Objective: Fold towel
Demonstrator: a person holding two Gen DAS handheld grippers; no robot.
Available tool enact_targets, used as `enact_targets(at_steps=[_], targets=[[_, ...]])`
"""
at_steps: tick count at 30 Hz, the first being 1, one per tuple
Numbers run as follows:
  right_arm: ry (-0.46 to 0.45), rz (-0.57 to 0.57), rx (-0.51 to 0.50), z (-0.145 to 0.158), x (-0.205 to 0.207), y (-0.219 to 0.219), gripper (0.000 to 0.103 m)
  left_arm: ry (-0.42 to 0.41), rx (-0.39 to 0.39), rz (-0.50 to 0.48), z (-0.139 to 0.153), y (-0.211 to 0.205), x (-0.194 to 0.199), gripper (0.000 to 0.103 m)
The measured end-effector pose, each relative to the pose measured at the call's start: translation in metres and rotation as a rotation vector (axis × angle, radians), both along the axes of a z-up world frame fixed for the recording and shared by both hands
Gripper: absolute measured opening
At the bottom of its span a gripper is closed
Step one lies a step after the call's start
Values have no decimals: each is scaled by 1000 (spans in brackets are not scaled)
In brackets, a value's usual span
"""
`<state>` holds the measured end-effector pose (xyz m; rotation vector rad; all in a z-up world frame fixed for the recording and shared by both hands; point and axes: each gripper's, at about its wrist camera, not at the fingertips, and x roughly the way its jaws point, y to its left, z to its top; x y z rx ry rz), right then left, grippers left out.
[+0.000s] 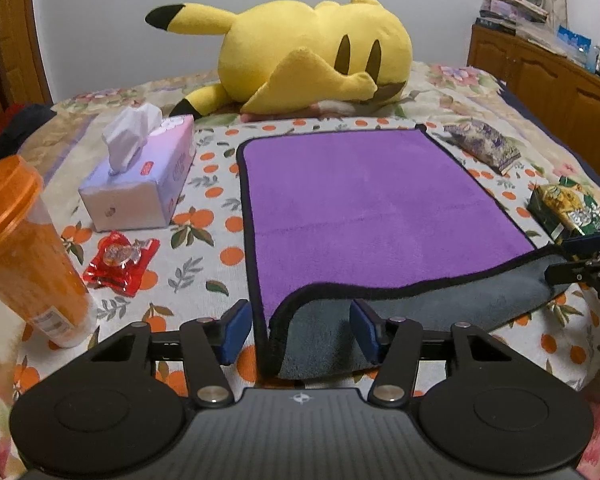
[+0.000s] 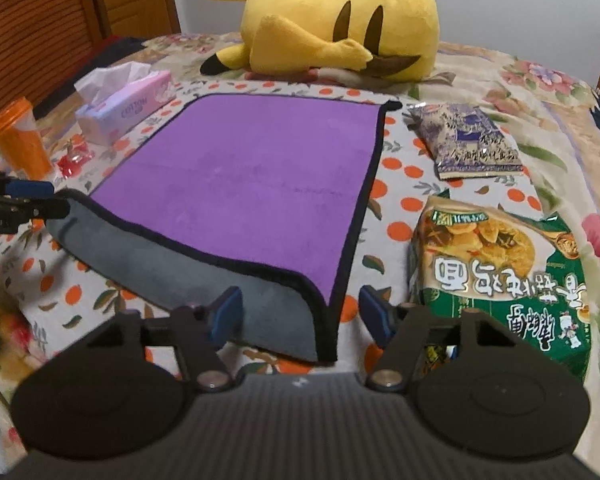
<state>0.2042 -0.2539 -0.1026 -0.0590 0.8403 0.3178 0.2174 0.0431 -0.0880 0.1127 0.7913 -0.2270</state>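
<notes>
Towel (image 1: 380, 208), purple on top with a black hem and a grey underside, lies flat in the middle of an orange-print cloth (image 1: 216, 184) spread over a floral bedspread (image 2: 500, 68). Its near edge is rolled back so a band of grey shows from one near corner to the other.

The left gripper (image 1: 300, 328) hovers at the near left corner with its blue-padded fingers spread wide; the upturned corner sits between them, and no pad presses on it. The right gripper (image 2: 300, 314) is spread likewise at the near right corner, which lies in its gap, ungripped. Each tool also shows at the edge of the other's view, and on the left one's body a white label reads in part "Robot AI".

Left of the towel stands a pink and white tissue box (image 2: 126, 114) printed "COTTON", a tissue sticking up from its slot. Near it lie a red candy wrapper (image 1: 120, 262) and an orange lidded tumbler (image 1: 24, 252); the tumbler's label is too small to read. On the right lie a blue and white snack packet (image 2: 468, 142) and a green noodle bag (image 2: 500, 276) with large Chinese characters seen upside down. Behind the towel a yellow Pikachu plush (image 1: 312, 56) lies on its side.
</notes>
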Motion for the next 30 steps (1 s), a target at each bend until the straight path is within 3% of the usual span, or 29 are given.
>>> enact_targets(at_steps=[6,11,16,19,30], targets=[[31,16,11,-4,1,-1,51,66,3,-5,-11,2,2,46],[37,38,11,-4,0,1,29,85,0,-15,-15,1,1,38],[37,24,9,-3,0,-2,19,86,-7,-23,-15,1,1,21],[35,29,11,-3,-1,-2,6,73,-8,-31,-12,0,-1,14],[-20,28,52,5,-3,-6,4,-4,-25,-41,4,-3,-8,8]])
